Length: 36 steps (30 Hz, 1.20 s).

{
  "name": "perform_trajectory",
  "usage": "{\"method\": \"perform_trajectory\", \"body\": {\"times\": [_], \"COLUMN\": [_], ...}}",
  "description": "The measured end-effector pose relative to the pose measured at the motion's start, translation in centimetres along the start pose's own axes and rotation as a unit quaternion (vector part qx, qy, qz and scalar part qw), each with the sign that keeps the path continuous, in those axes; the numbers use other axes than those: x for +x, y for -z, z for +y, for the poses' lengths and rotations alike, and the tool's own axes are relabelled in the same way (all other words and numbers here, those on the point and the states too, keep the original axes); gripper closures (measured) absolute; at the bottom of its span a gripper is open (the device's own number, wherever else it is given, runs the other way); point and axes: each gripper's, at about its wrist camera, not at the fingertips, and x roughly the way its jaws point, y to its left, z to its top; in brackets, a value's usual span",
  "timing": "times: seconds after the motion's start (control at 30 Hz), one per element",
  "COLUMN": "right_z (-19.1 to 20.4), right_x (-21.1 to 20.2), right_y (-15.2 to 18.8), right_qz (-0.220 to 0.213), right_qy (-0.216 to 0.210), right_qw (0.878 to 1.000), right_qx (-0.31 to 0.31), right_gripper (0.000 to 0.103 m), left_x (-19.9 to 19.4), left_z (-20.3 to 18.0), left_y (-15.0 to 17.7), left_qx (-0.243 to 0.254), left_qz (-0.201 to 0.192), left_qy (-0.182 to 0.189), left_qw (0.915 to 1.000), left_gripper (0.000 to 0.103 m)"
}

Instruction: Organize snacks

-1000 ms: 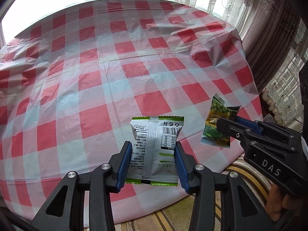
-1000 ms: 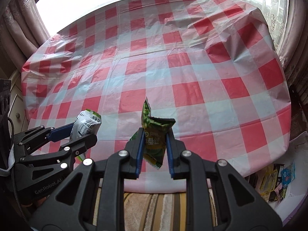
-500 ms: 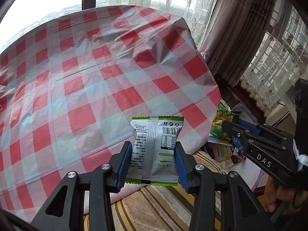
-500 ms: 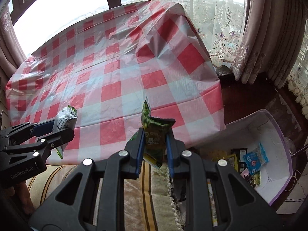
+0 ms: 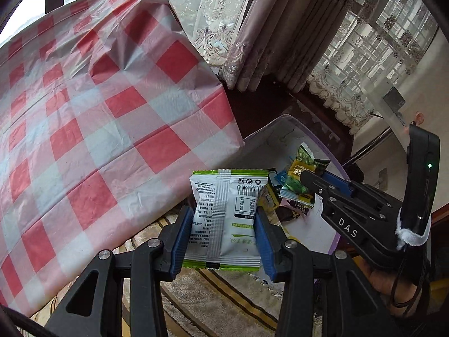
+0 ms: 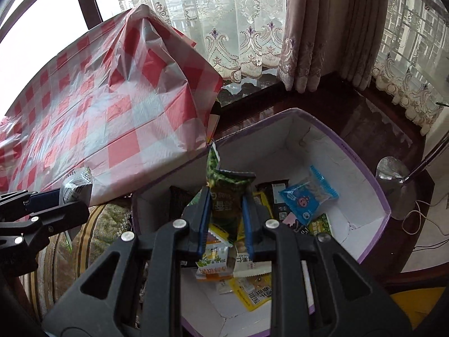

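My left gripper (image 5: 221, 238) is shut on a white and green snack packet (image 5: 224, 219), held in the air off the table's right edge. It also shows in the right wrist view (image 6: 77, 185). My right gripper (image 6: 226, 224) is shut on a dark green snack packet (image 6: 224, 193), held above a white box with a purple rim (image 6: 373, 179). That packet shows in the left wrist view (image 5: 300, 177) above the box (image 5: 280, 123). Several snack packets lie in the box, among them a blue one (image 6: 306, 199) and yellow ones (image 6: 252, 289).
A table with a red and white checked cloth (image 5: 84, 129) is to the left. Curtains (image 6: 308, 28) and a dark wooden sill (image 6: 373, 120) lie behind the box. A striped cushion (image 6: 75, 241) is below the table edge. A metal lamp foot (image 6: 393, 177) stands right of the box.
Both grippers have swung right with their packets, from over the table to beside it. The right gripper now hangs over the box of snacks.
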Motion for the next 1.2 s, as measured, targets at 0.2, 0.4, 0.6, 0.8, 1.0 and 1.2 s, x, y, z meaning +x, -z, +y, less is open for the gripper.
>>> {"method": "perform_trajectory", "body": {"times": [0.2, 0.4, 0.6, 0.8, 1.0, 1.2], "right_z": [-1.7, -2.4, -2.6, -2.5, -2.4, -2.0], "right_x": [-0.3, -0.7, -1.5, -3.4, -5.4, -6.6], "right_y": [0.5, 0.7, 0.6, 0.8, 1.9, 2.7], "right_qz": [-0.007, -0.009, -0.015, -0.029, -0.032, -0.034], "right_qy": [0.022, 0.028, 0.036, 0.06, 0.07, 0.075], "right_qw": [1.0, 0.999, 0.999, 0.998, 0.996, 0.996], "right_qx": [0.016, 0.028, 0.029, 0.024, 0.033, 0.024], "right_gripper": [0.078, 0.077, 0.063, 0.033, 0.027, 0.027], "left_x": [2.0, 2.9, 2.8, 1.0, -2.5, -2.3], "left_z": [-1.7, -2.1, -2.0, -1.0, -1.2, -1.7], "left_y": [-0.1, 0.3, 0.8, 3.3, 6.3, 6.6], "left_qx": [-0.001, -0.009, -0.02, -0.069, -0.091, -0.075], "left_qz": [0.028, 0.046, 0.055, 0.048, -0.009, -0.006], "left_qy": [0.005, 0.004, 0.008, 0.026, 0.027, 0.019], "left_qw": [0.9996, 0.9989, 0.9983, 0.9961, 0.9954, 0.997], "left_gripper": [0.058, 0.056, 0.041, 0.034, 0.022, 0.015]}}
